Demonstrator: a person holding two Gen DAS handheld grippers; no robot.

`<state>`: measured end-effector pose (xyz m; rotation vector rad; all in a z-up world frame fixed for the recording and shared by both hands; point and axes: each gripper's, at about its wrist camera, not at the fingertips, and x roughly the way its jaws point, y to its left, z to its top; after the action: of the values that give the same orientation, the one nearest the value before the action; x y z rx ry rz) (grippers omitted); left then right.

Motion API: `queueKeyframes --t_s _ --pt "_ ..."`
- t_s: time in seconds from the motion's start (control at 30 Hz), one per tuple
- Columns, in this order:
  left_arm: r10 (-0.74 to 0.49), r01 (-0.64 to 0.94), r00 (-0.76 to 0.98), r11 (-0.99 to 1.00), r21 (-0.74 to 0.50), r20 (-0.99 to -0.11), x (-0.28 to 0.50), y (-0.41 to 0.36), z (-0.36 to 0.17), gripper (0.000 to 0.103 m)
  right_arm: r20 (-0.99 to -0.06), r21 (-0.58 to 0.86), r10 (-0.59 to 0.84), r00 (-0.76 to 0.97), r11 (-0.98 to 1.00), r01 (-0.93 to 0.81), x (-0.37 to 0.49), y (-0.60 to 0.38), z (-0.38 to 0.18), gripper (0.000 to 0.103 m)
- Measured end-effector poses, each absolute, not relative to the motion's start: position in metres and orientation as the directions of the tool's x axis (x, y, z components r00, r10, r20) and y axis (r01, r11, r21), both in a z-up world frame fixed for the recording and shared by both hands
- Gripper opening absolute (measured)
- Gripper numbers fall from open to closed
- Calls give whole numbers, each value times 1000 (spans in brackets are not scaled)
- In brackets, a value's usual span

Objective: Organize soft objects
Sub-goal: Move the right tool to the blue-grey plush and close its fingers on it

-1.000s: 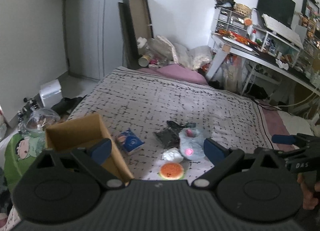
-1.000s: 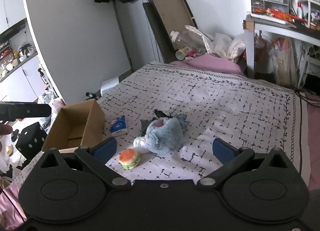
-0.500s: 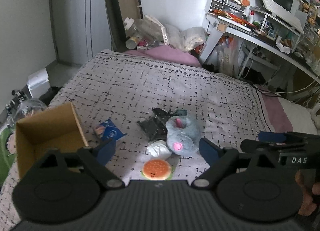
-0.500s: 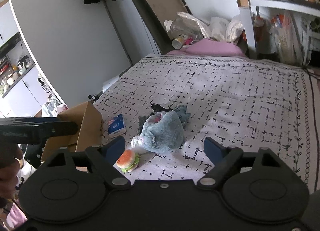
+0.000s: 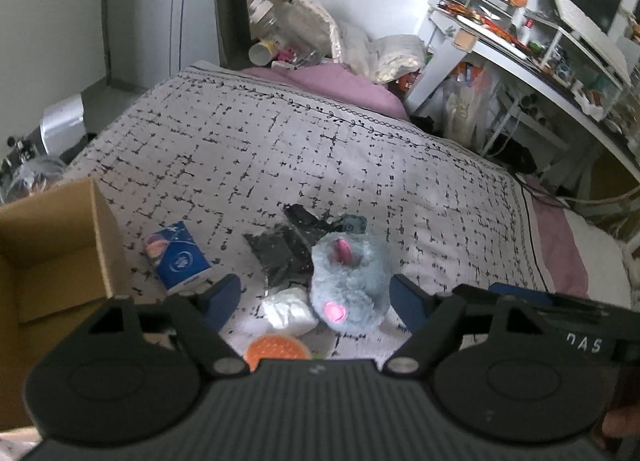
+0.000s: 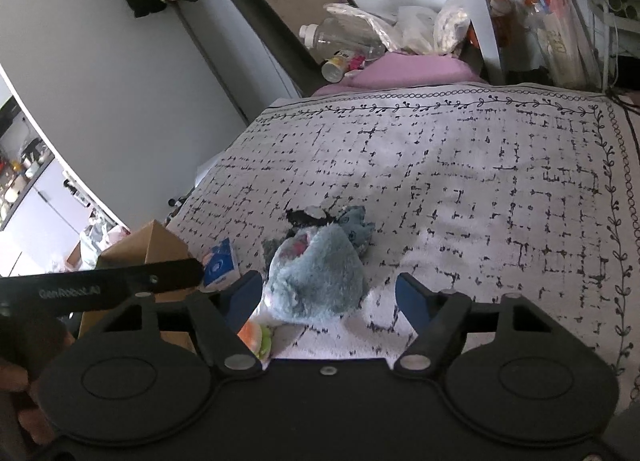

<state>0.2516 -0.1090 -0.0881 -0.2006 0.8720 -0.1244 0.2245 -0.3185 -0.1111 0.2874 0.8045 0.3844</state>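
A grey-blue plush toy (image 5: pixel 350 281) with a pink nose lies on the patterned bedspread; it also shows in the right wrist view (image 6: pixel 318 277). Beside it lie a white soft bundle (image 5: pixel 289 311), a burger-shaped squishy (image 5: pixel 276 347) (image 6: pixel 256 337), a black bag (image 5: pixel 286 249) and a blue tissue pack (image 5: pixel 178 259) (image 6: pixel 220 267). An open cardboard box (image 5: pixel 52 245) (image 6: pixel 148 245) stands at the left. My left gripper (image 5: pixel 312 299) is open above the white bundle and plush. My right gripper (image 6: pixel 328 293) is open, with the plush between its fingers.
The bedspread (image 5: pixel 320 157) stretches far behind the objects. A pink pillow (image 5: pixel 340 85), bottles and bags lie at the bed's head. A cluttered white desk (image 5: pixel 540 61) stands to the right. The other gripper's finger (image 6: pixel 100 285) crosses the left of the right wrist view.
Both grippers have moved forward and down toward the pile. The plush now sits between the right gripper's fingers. Both stay open.
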Motion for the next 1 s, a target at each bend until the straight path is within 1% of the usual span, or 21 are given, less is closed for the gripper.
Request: queueKeyframes --t_s 0.13,0.23,0.3,0.33,0.37,0.5,0.53,0.6,0.67,0.8,0.83,0.93,0.97,1.0 --pt "-201 -30 623 959 -281 -756 268 -107 -103 82 -642 404 430 634 893 -196 239 -314 -114 73" --pt "-198 -116 610 935 -334 -767 277 -98 -114 83 -648 413 420 635 895 -170 250 -313 -117 73" --pt "-204 -146 604 922 -358 -771 281 -94 -119 84 -653 420 419 631 893 -160 256 -313 -120 77" --pt "-196 -161 598 920 -357 -777 284 -92 -121 84 -656 422 419 628 893 -155 259 -312 -121 79" --pt "-183 -174 592 922 -346 -785 286 -92 -122 85 -660 426 419 624 892 -149 261 -313 -123 84" --pt "-119 -197 566 941 -275 -815 295 -95 -126 88 -668 438 420 614 889 -130 269 -312 -127 90" --pt "-102 -203 562 945 -257 -821 297 -97 -127 89 -671 447 423 609 886 -124 272 -313 -129 90" --pt "-75 -217 551 949 -229 -831 300 -98 -128 89 -675 465 431 599 878 -109 275 -314 -131 90" --pt "-95 -202 551 949 -242 -829 302 -98 -131 89 -677 476 434 595 874 -97 279 -315 -133 90" --pt "-218 -194 545 907 -375 -810 306 -92 -138 89 -672 501 447 591 862 -83 286 -315 -134 90" --pt "-225 -201 541 901 -385 -810 307 -92 -140 89 -671 504 449 590 860 -80 288 -315 -134 90" --pt "-235 -217 541 889 -404 -808 310 -91 -145 89 -677 521 456 578 851 -62 295 -313 -139 82" --pt "-247 -226 540 878 -422 -805 311 -90 -148 88 -680 534 464 568 844 -51 299 -313 -142 77" --pt "-255 -234 541 870 -434 -802 312 -89 -149 86 -681 546 472 560 837 -41 301 -312 -145 74"
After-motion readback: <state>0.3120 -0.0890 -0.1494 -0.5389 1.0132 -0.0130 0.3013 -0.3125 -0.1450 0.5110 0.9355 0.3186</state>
